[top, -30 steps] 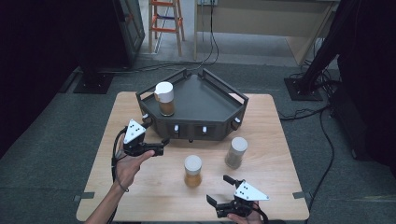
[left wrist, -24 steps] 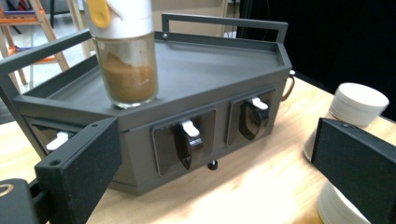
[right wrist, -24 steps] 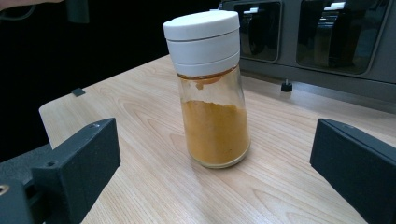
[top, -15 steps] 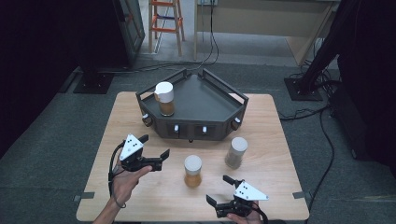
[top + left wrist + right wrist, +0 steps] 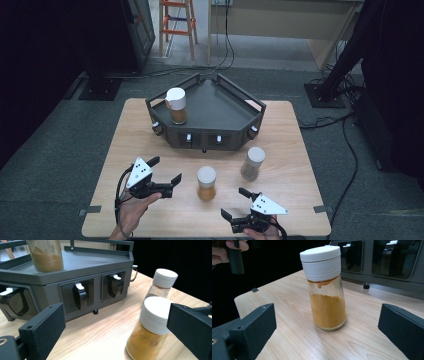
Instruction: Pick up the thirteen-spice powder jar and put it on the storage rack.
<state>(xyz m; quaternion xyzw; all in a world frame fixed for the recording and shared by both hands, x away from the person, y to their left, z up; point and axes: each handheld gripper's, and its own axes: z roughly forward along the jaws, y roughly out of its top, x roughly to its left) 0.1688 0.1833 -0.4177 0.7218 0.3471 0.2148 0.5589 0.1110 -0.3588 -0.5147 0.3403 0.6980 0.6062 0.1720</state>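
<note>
Both tools, left [image 5: 166, 175] and right [image 5: 235, 202], gape empty; the glass spice jar [image 5: 206, 183] at the right tool's 11 o'clock looks smooth, light: grip mid-body.

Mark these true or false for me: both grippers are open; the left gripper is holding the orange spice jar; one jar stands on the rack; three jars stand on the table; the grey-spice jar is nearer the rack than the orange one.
1. Both the left gripper and the right gripper are open. True.
2. The left gripper holds the orange spice jar. False: it stands free on the table.
3. One jar stands on the rack. True.
4. Three jars stand on the table. False: two.
5. The grey-spice jar is nearer the rack. True.
</note>
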